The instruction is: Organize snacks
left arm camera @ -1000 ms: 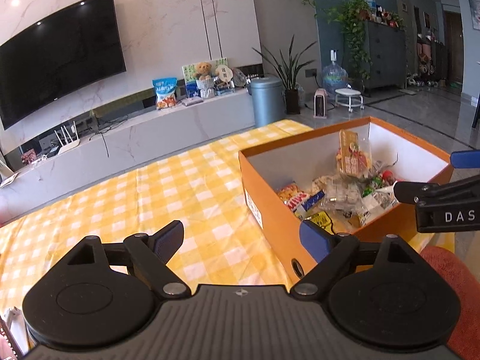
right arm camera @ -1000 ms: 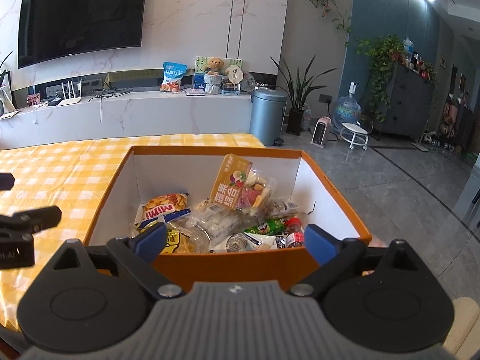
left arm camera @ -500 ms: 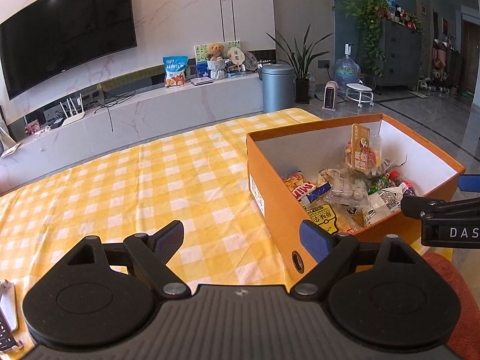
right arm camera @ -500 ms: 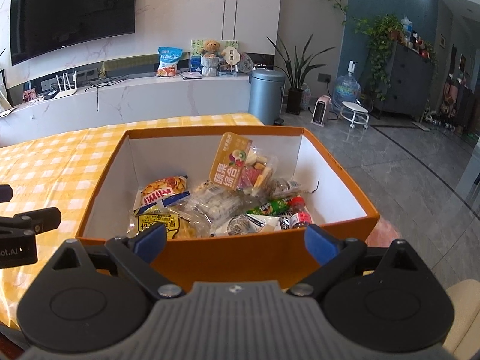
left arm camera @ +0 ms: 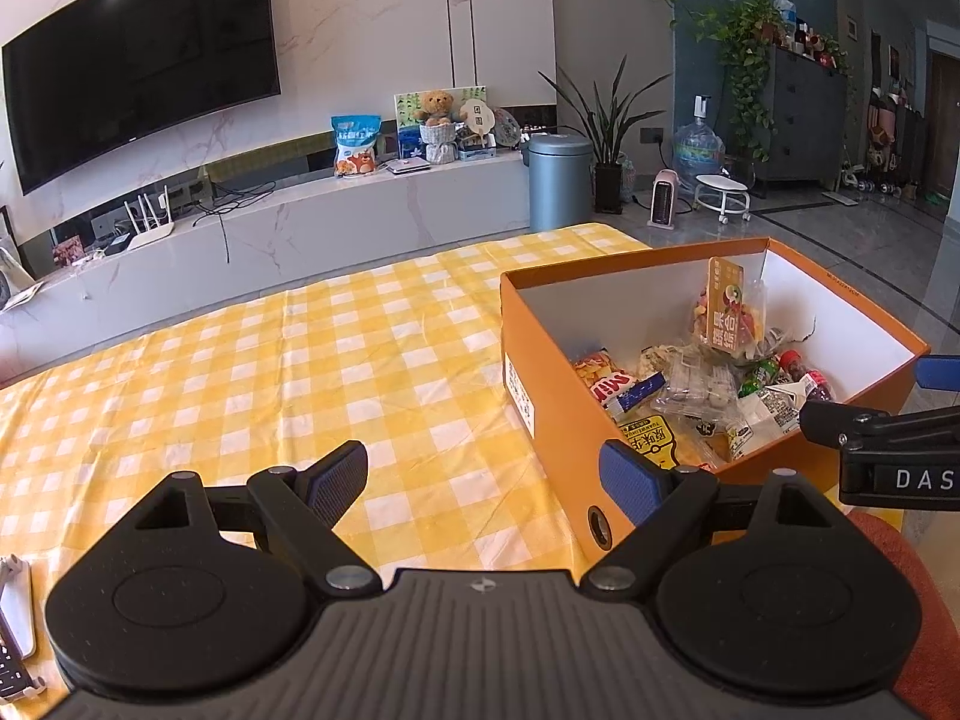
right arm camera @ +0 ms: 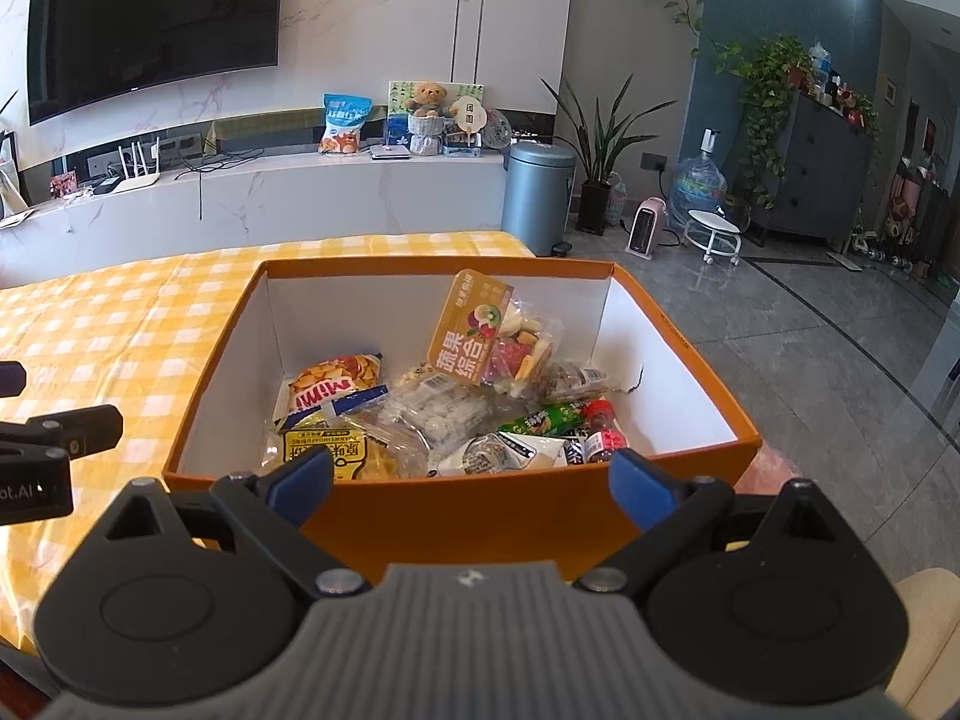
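1. Over the last second both views have levelled and lifted slightly; the snack packets (right arm camera: 444,414) have not moved inside the orange cardboard box (right arm camera: 528,510) at the table's right edge.
2. The left gripper (left arm camera: 486,474) and right gripper (right arm camera: 474,477) gape wide, empty.
3. The checked tablecloth (left arm camera: 300,372) carries no snacks; this fits packing done or unpacking ahead.

Wide bare stretch of checked surface (left arm camera: 270,372) left of the orange box (right arm camera: 456,516), free for passage. Open at the top, walled on 4 sides; snack packets (right arm camera: 444,414) heaped toward the near wall, bare floor along the far and right walls. Upright fruit-crisp bag (right arm camera: 480,330) rising near the middle. Right tongs (right arm camera: 471,480) just behind the near wall, left tongs (left arm camera: 485,483) beside the left corner.
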Motion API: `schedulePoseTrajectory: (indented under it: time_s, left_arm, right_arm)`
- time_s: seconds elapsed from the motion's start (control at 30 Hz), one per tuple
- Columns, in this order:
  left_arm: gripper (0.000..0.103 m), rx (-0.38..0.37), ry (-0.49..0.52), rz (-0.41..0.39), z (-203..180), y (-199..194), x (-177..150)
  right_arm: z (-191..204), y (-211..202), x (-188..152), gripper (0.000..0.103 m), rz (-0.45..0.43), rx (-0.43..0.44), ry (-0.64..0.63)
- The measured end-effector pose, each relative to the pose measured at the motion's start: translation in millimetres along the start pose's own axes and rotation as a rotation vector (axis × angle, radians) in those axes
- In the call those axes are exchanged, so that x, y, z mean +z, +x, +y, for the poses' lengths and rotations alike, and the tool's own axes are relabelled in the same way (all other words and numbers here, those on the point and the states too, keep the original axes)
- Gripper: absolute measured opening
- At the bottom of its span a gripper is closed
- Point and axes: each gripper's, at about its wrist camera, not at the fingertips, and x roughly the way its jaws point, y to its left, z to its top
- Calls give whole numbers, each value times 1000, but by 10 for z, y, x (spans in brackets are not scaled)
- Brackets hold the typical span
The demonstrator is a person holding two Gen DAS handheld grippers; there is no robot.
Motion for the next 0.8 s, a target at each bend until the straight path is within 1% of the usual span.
schedulePoseTrajectory:
  time_s: [0.8]
  left_arm:
    - [102,0,-4,-3,11,-6,1]
  right_arm:
    - [4,8,-12,96,-2,-2,-6]
